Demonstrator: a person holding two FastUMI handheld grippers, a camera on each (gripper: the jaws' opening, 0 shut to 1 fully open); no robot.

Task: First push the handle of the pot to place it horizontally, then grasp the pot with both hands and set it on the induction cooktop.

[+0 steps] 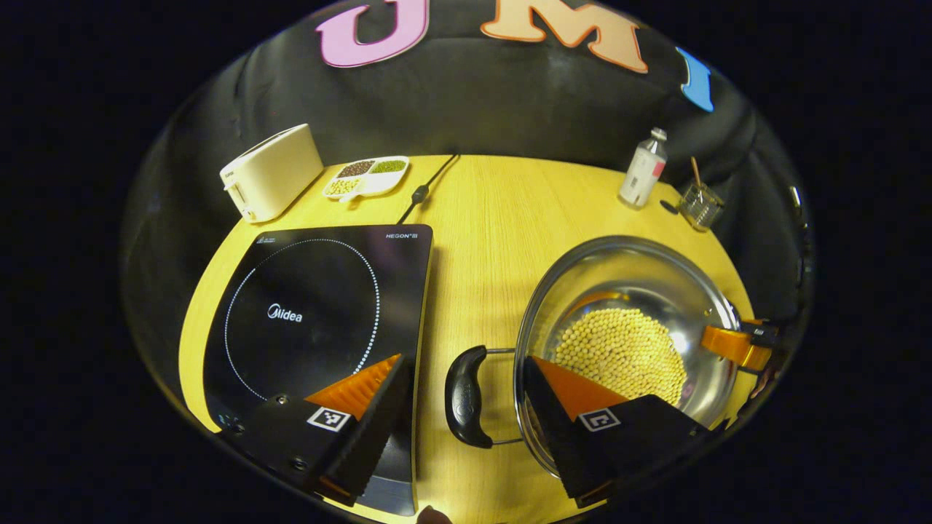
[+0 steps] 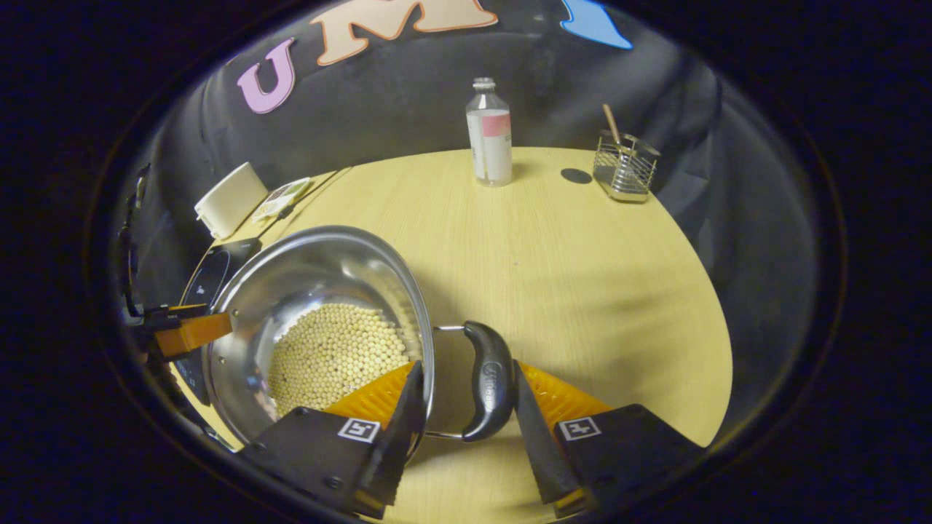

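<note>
A steel pot (image 1: 641, 269) half full of pale beans (image 1: 619, 353) stands on the wooden table, right of the black induction cooktop (image 1: 306, 313). Its black left handle (image 1: 466, 397) lies level between the fingers of my left gripper (image 1: 464, 362), which is open; one finger hangs over the cooktop's corner, the other over the pot's rim. In the right gripper view the pot (image 2: 306, 269) sits at left, and its other black handle (image 2: 489, 378) lies between the spread fingers of my open right gripper (image 2: 467, 366). Each gripper also shows across the pot: the right gripper (image 1: 735, 346) and the left gripper (image 2: 189, 331).
A cream toaster (image 1: 273, 171) and a divided dish of beans (image 1: 366, 176) stand at the table's back left, with the cooktop's cable (image 1: 422, 191) beside them. A bottle (image 2: 489, 135) and a wire holder with a stick (image 2: 625, 169) stand at the back right.
</note>
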